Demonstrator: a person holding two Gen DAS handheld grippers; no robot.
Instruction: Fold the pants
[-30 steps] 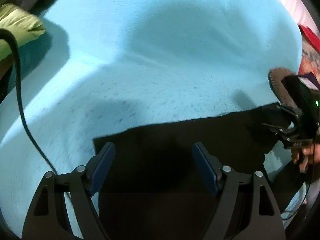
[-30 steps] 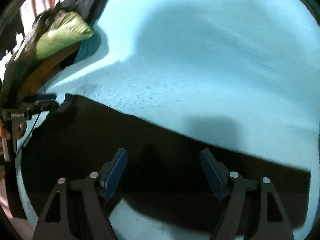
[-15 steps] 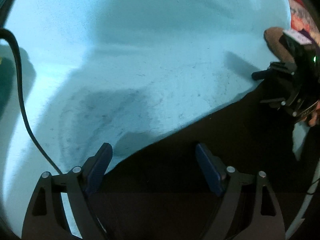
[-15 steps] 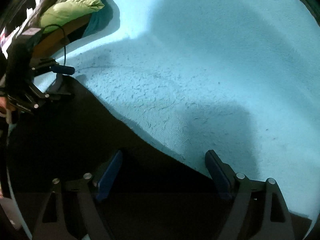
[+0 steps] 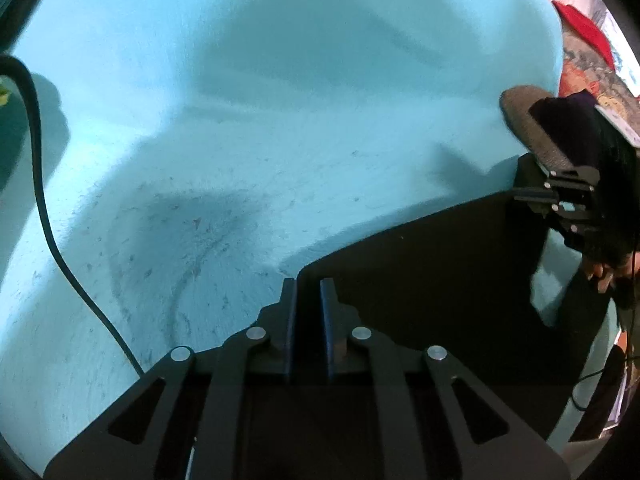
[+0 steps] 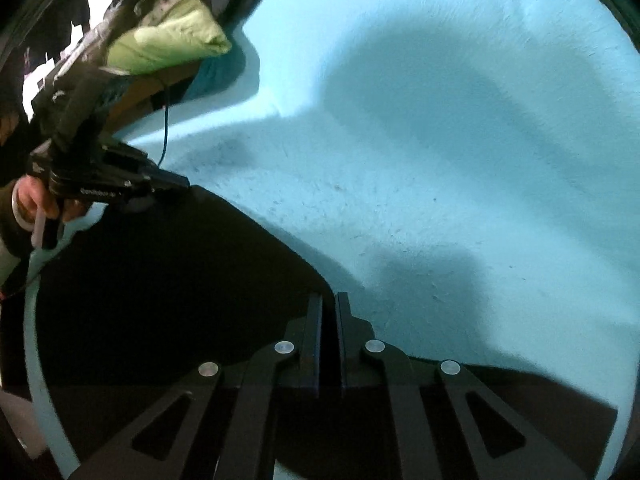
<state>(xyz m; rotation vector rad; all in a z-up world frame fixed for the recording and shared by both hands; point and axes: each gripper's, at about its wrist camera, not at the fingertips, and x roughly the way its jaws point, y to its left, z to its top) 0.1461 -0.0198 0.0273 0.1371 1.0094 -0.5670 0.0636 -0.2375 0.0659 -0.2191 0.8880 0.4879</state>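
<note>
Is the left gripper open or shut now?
Shut on the black pants: the left gripper has just closed its jaws, and its pads pinch the corner of the cloth.

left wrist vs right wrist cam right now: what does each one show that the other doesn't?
Left wrist only: a black cable trailing over the bedding at the left, and red and patterned fabrics at the far right edge.

Right wrist only: a lime-green pillow on a dark pile at the upper left, and the hand gripping the left gripper's handle.

Both: the black pants flat on the light blue bedding, with the left gripper and the right gripper each pinched shut on a corner of the pants' far edge, having just closed.
</note>
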